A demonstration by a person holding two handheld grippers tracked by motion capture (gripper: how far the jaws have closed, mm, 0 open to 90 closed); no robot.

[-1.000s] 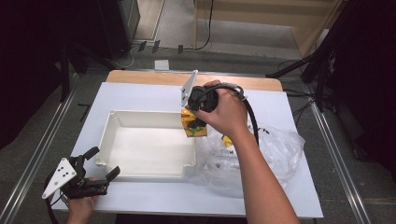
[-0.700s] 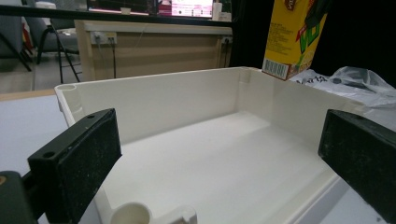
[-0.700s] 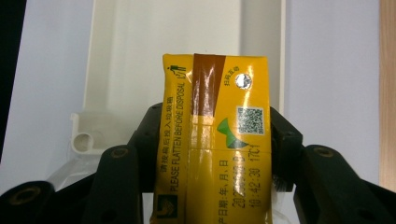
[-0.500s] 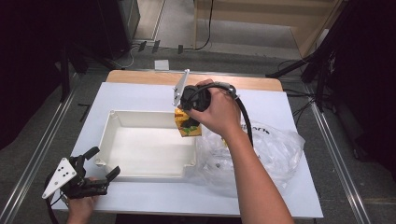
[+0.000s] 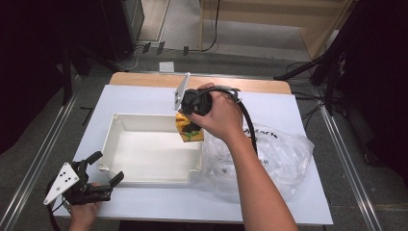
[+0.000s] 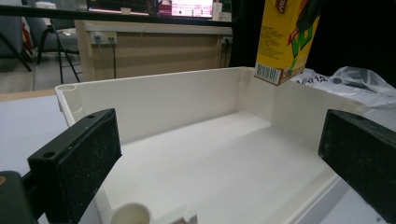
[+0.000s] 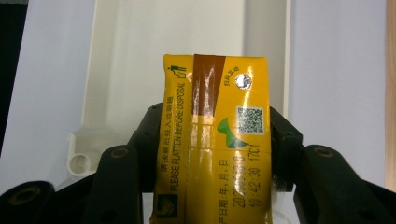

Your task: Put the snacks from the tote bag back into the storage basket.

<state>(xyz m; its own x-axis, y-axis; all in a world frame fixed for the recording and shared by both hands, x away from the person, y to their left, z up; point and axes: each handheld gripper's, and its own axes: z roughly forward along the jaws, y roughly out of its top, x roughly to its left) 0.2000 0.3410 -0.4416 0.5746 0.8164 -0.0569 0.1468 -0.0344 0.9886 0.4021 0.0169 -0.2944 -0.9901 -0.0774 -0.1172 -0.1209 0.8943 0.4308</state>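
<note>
- Overhead, the yellow cardboard drink carton (image 5: 188,130) hangs above the right rim of the white rectangular plastic tray (image 5: 151,175), clamped in the right hand-held gripper (image 5: 191,126).
- Just right of the tray lies a crumpled clear plastic bag (image 5: 279,159) on the white counter (image 5: 139,98).
- Near the tray's front-left corner, the left hand-held gripper (image 5: 107,169) rests with its jaws apart, holding nothing.

A lab or recording studio is suggested by black tripod legs (image 5: 332,72), floor cables (image 5: 211,38) and metal rails (image 5: 38,159) around the white tabletop (image 5: 144,101).
</note>
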